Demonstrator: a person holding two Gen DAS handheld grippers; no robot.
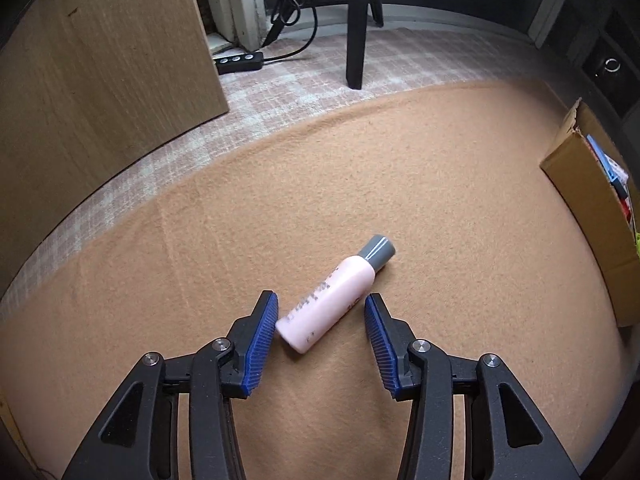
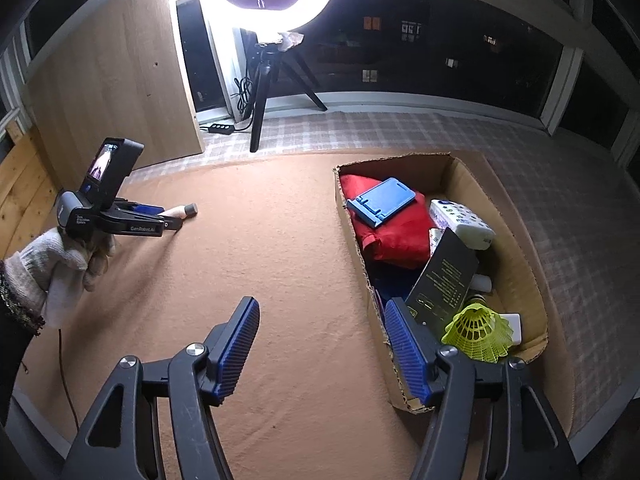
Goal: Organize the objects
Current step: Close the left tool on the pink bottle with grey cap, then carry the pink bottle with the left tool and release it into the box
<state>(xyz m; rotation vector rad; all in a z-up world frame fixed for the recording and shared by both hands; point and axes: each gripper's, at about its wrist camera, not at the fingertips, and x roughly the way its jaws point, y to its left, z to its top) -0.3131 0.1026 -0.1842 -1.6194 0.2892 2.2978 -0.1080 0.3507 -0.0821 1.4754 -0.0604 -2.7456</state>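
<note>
Pale pink bottle [image 1: 330, 300] with grey cap [image 1: 378, 251] on tan felt mat [image 1: 400, 168], blue ribbed pads [image 1: 262, 344], brown cardboard box [image 2: 516, 256] holding red cloth [image 2: 396, 232], blue stand [image 2: 382, 200], neon yellow shuttlecock [image 2: 478, 332], pale plaid carpet [image 2: 400, 132] beyond the mat

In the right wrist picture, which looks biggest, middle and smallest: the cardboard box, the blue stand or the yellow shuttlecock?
1. cardboard box, clearly biggest.
2 and 3. blue stand and yellow shuttlecock look about alike; the shuttlecock sits nearer the camera, so I won't rank them.
</note>
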